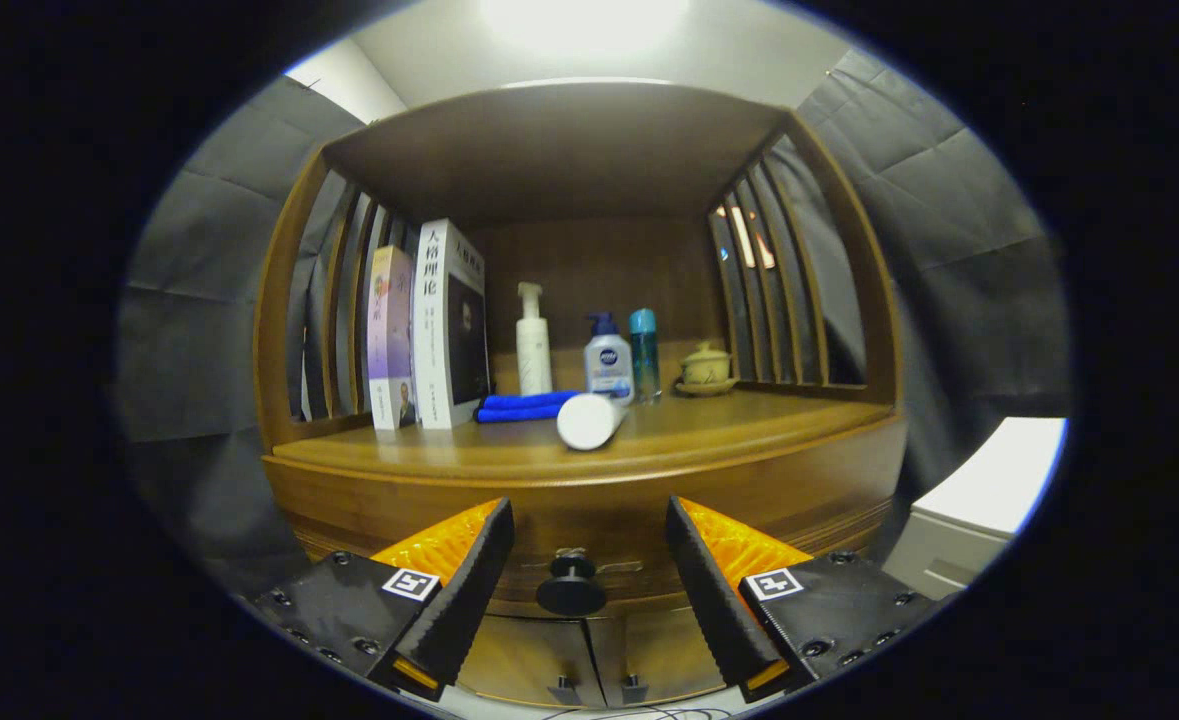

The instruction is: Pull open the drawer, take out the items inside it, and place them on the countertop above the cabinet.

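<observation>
The wooden cabinet's drawer [589, 535] is closed, its front just under the countertop [729, 430]. A dark round knob [571, 590] sticks out of the drawer front. My gripper [589, 515] is open, and the knob sits between the two fingers, a little ahead of them, touching neither. What lies inside the drawer is hidden. A white cylinder [589, 420] lies on its side near the countertop's front edge.
On the countertop stand two upright books [429, 330], a folded blue cloth [524, 406], a white pump bottle [533, 345], a small blue-capped pump bottle [608, 360], a teal bottle [644, 350] and a lidded ceramic cup [706, 368]. Slatted side walls and a top shelf enclose it. Cabinet doors [589, 655] sit below; a white unit [989, 500] stands to the right.
</observation>
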Action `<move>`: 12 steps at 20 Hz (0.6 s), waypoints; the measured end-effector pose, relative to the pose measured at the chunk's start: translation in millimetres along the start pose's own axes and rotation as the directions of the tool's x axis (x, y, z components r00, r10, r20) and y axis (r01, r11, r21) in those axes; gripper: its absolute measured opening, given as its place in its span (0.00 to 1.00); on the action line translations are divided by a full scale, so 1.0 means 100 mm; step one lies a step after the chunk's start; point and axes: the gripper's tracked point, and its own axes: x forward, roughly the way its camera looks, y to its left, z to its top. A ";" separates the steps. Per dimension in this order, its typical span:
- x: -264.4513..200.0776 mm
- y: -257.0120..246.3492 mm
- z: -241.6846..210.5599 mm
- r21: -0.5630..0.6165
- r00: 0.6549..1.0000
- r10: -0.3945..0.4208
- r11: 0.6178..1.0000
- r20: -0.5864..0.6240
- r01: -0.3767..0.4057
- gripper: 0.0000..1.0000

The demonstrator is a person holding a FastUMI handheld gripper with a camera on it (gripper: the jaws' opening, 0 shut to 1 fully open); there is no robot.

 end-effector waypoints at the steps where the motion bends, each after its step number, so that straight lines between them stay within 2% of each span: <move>1: -0.14 -0.08 0.10 -0.003 1.000 -0.020 1.000 0.002 0.020 0.95; 5: -0.72 -0.23 0.50 -0.056 0.999 -0.026 0.998 0.031 0.027 0.95; 12: -1.59 -0.21 0.92 -0.040 0.992 0.080 0.996 0.093 -0.076 0.95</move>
